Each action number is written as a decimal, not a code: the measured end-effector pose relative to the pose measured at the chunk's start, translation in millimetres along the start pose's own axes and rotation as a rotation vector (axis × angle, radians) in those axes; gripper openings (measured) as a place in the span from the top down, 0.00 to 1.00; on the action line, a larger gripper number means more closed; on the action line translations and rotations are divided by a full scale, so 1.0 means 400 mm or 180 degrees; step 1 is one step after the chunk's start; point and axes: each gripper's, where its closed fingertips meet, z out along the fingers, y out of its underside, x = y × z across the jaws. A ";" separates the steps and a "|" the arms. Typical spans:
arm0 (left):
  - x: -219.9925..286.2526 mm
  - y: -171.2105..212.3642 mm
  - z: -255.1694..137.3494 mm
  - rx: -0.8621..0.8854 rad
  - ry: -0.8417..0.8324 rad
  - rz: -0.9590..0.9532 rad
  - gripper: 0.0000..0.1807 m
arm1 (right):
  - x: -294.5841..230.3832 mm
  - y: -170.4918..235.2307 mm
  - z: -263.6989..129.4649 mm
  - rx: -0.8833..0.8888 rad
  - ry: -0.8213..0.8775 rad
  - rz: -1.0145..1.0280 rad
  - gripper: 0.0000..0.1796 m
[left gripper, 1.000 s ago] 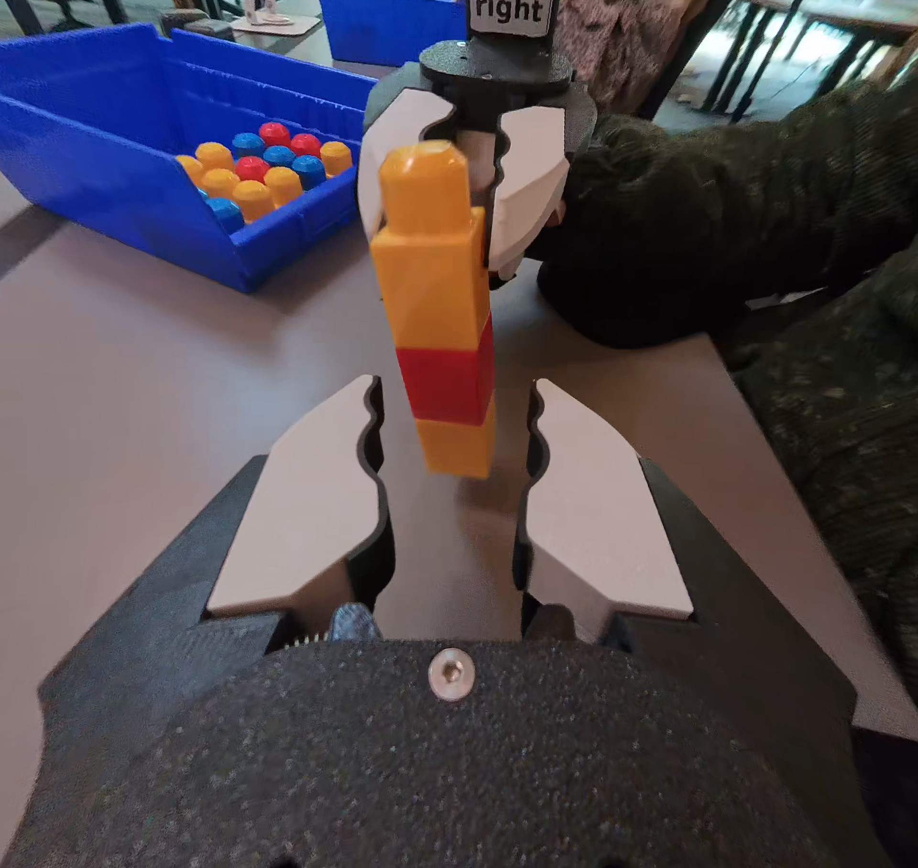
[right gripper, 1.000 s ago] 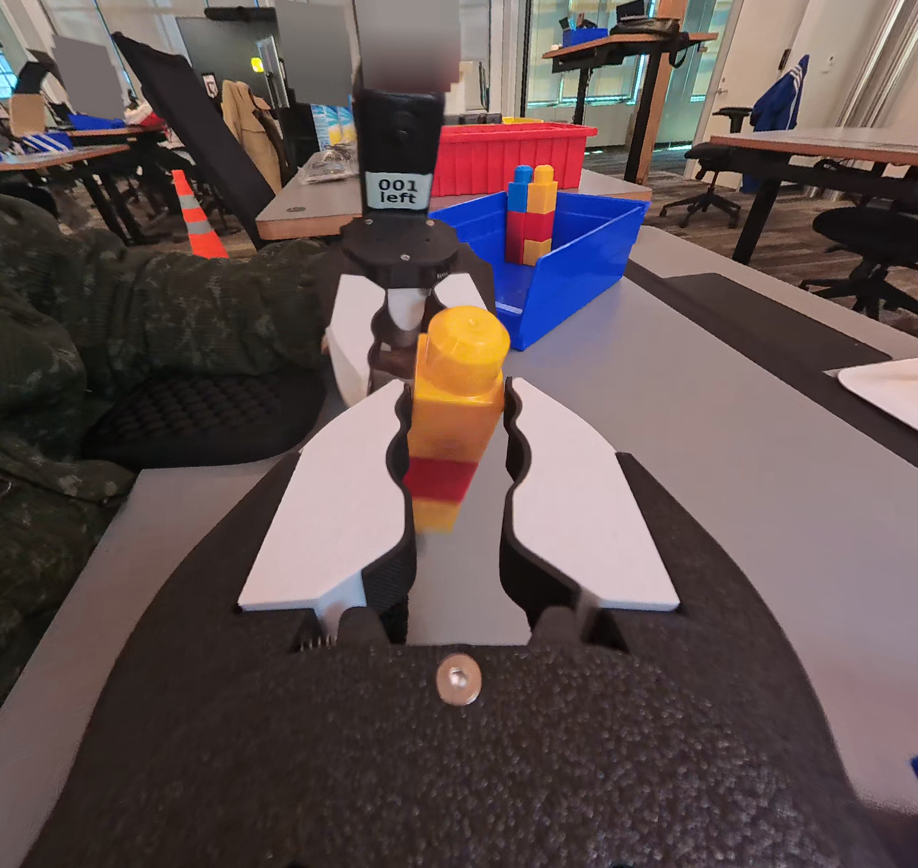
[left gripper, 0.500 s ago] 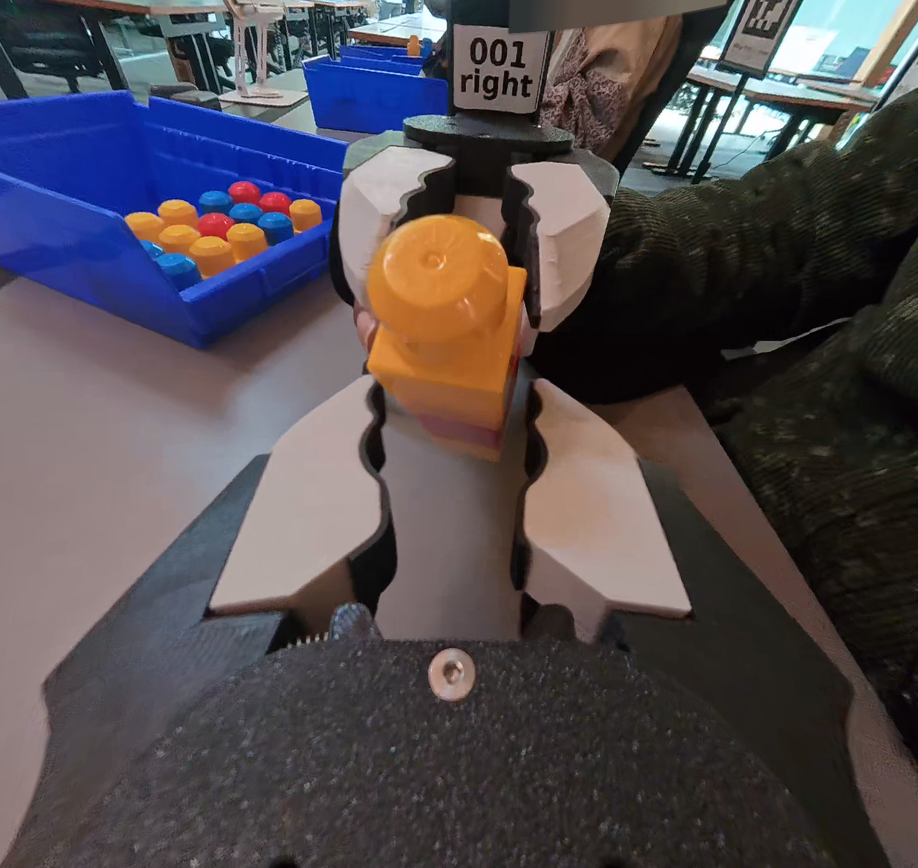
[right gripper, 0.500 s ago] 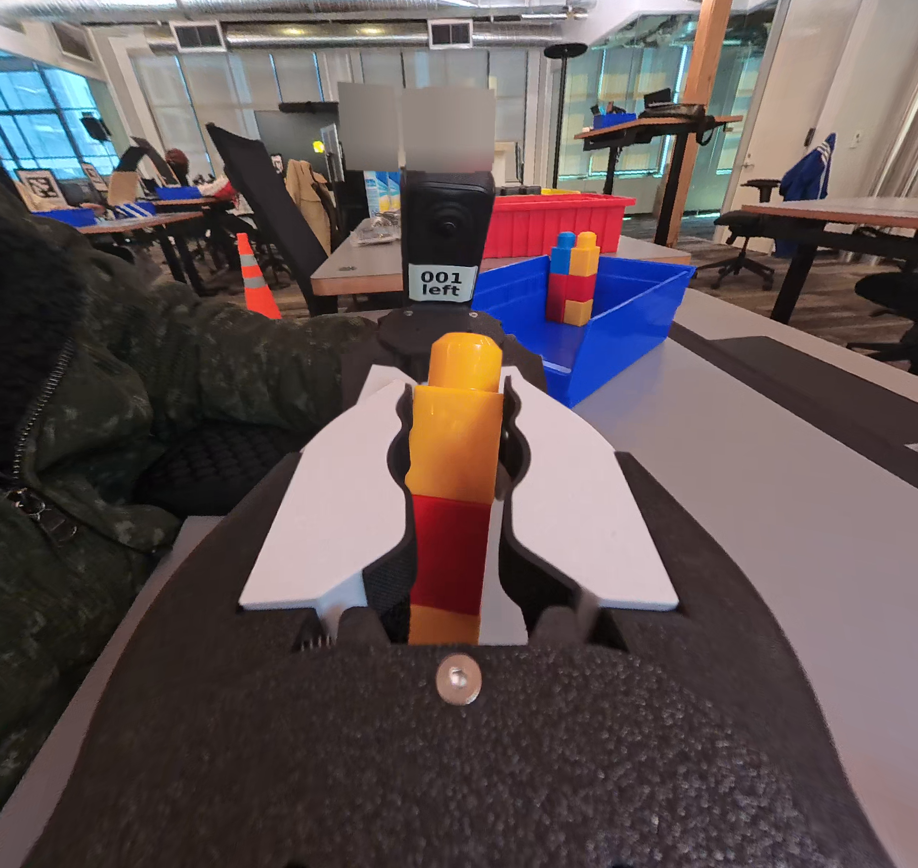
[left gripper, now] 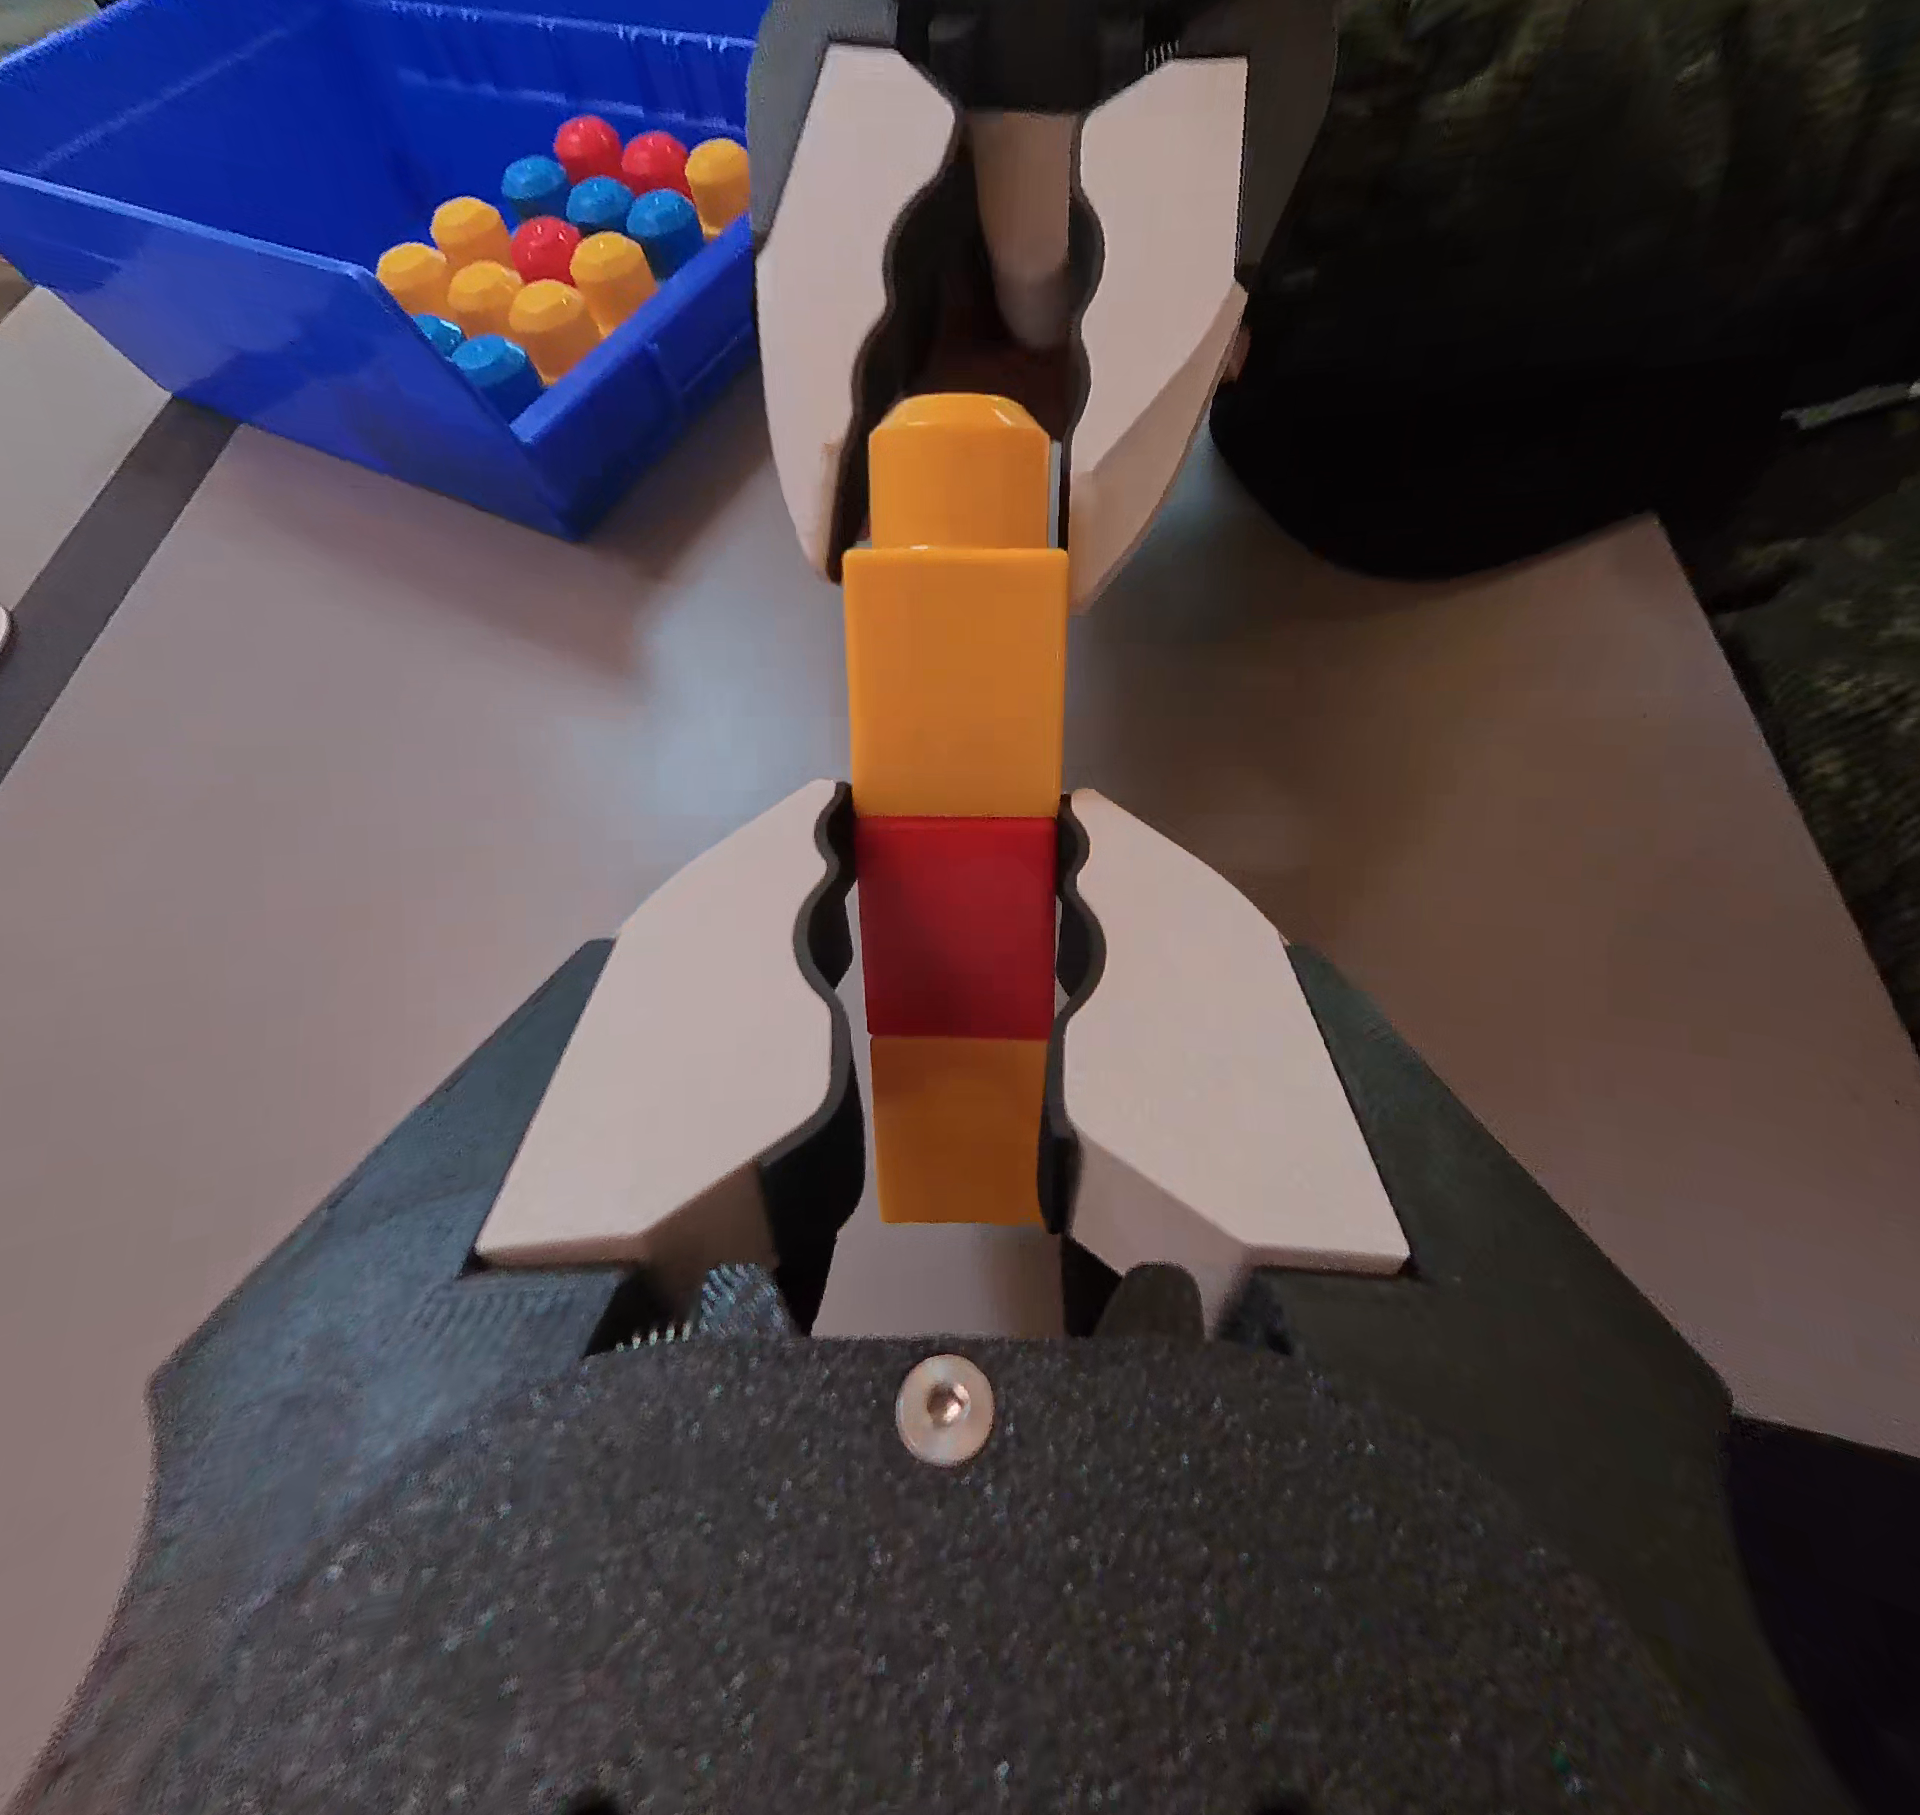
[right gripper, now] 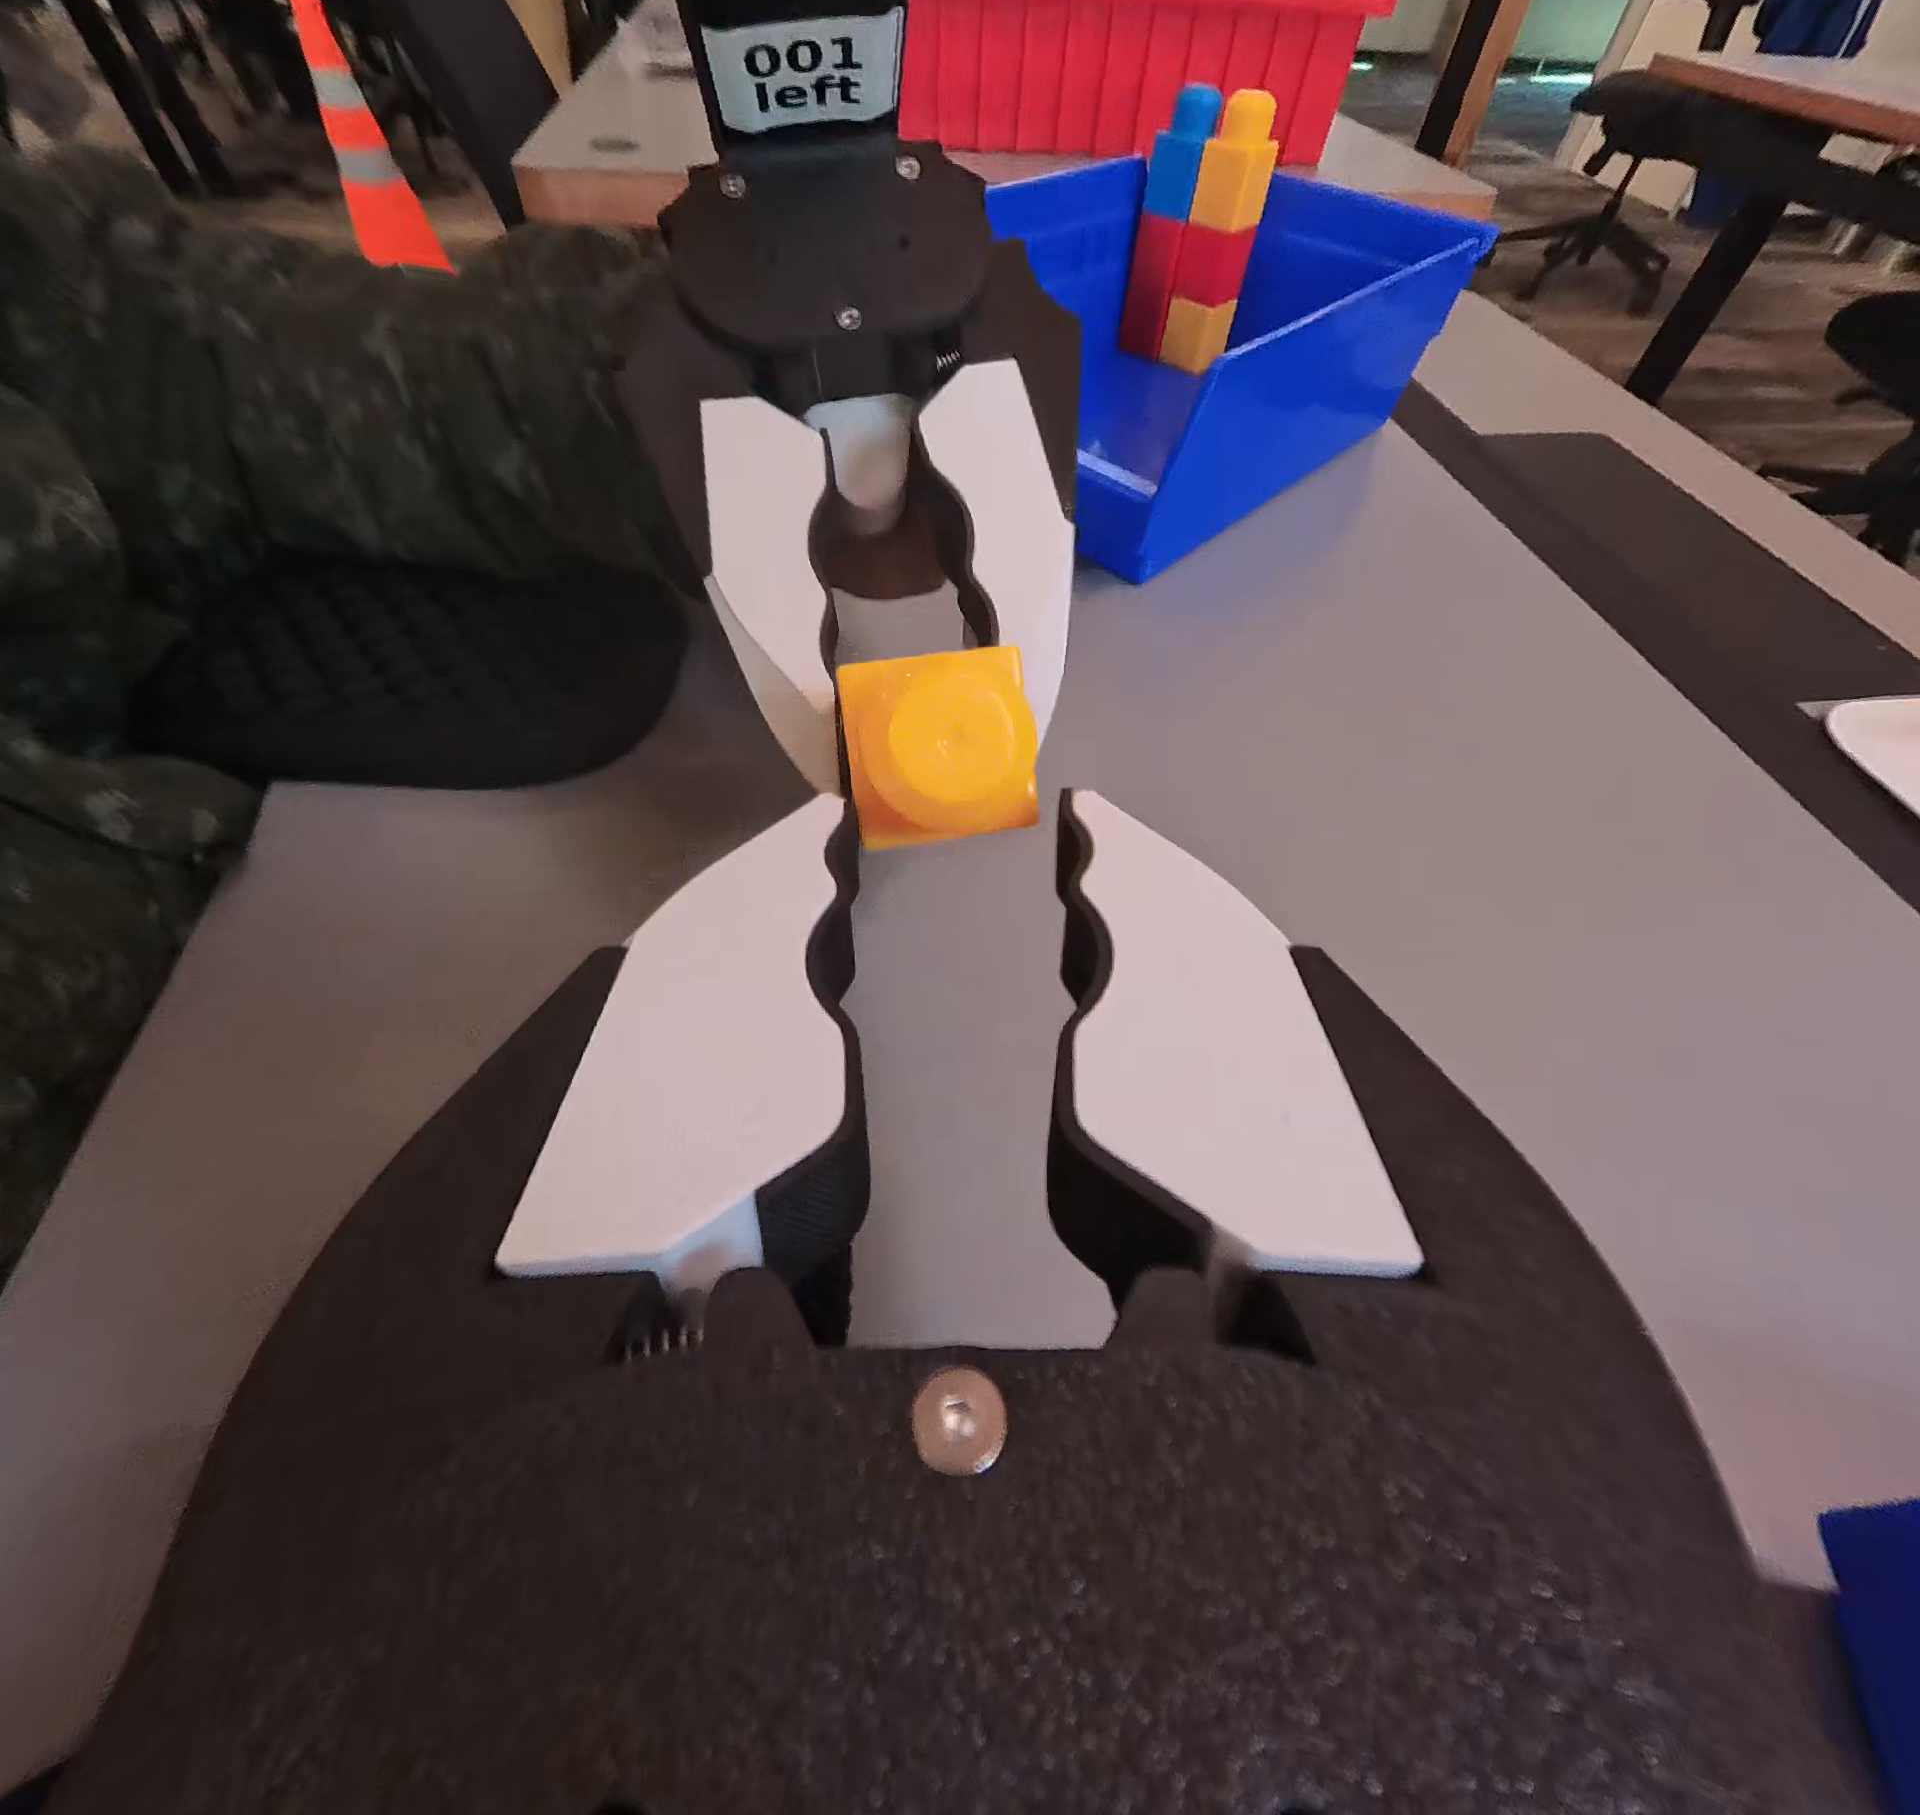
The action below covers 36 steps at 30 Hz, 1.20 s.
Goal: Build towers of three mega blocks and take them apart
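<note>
A three-block tower, yellow on red on yellow, lies level above the grey table. My left gripper is shut on its red and lower yellow blocks. The top yellow block and its stud stick out forward. My right gripper faces it from the far side, its open fingers either side of the stud. In the right wrist view the tower shows end-on, held by the left gripper, just past my open, empty right gripper.
A blue bin with several loose red, blue and yellow blocks stands at the far left. Another blue bin holds built towers; a red bin stands behind it. A person's dark green sleeve lies along the table. Both grippers' tips are close together, under 4 cm apart.
The tower passed from my right gripper to my left. The left gripper closed on the red and lower yellow blocks; the right opened and drew back off the tower.
</note>
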 end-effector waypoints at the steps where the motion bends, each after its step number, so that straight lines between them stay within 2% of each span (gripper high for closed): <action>1: -0.001 0.006 -0.001 -0.0054 -0.0015 0.0027 0.80 | 0.002 0.000 -0.002 -0.0006 0.0028 -0.0012 0.78; 5: -0.003 0.031 0.007 -0.0300 -0.0102 0.0152 0.80 | -0.001 -0.004 -0.005 -0.0029 0.0055 -0.0089 0.77; 8: 0.002 0.045 0.016 -0.0397 -0.0093 0.0215 0.80 | -0.013 0.009 0.006 -0.0135 0.0042 -0.0212 0.84; 13: 0.012 0.017 0.011 -0.0179 -0.0022 0.0209 0.80 | -0.023 -0.014 -0.008 -0.0184 0.0043 -0.0281 0.84; 15: -0.010 0.061 0.004 -0.0518 -0.0162 0.0272 0.80 | -0.022 -0.047 -0.031 -0.0026 0.0057 -0.0310 0.84; 16: -0.034 0.092 -0.001 -0.0651 -0.0291 0.0287 0.80 | -0.013 -0.093 -0.068 0.0245 0.0105 -0.0265 0.84; 18: -0.058 0.098 -0.018 -0.0469 -0.0279 -0.0044 0.80 | 0.041 -0.198 -0.182 0.0819 0.0465 -0.0208 0.84; 20: -0.098 0.073 -0.045 -0.0176 -0.0440 -0.0233 0.80 | 0.143 -0.264 -0.318 0.1101 0.1312 -0.0277 0.84; 21: -0.113 0.055 -0.059 -0.0011 -0.0499 -0.0313 0.80 | 0.198 -0.274 -0.380 0.1067 0.1731 -0.0265 0.84; 23: -0.138 0.022 -0.085 0.0300 -0.0622 -0.0464 0.80 | 0.297 -0.249 -0.459 0.0620 0.2215 -0.0167 0.84; 25: -0.159 0.006 -0.104 0.0494 -0.0773 -0.0535 0.80 | 0.405 -0.171 -0.510 -0.0172 0.2585 -0.0021 0.84; 30: -0.198 0.004 -0.119 0.0670 -0.1070 -0.0591 0.80 | 0.621 0.093 -0.610 -0.2151 0.2914 0.0341 0.84; 33: -0.204 0.011 -0.115 0.0663 -0.1113 -0.0582 0.80 | 0.687 0.191 -0.619 -0.2594 0.2783 0.0531 0.84; 36: -0.205 0.010 -0.113 0.0711 -0.1104 -0.0594 0.80 | 0.726 0.229 -0.553 -0.2492 0.2523 0.0743 0.84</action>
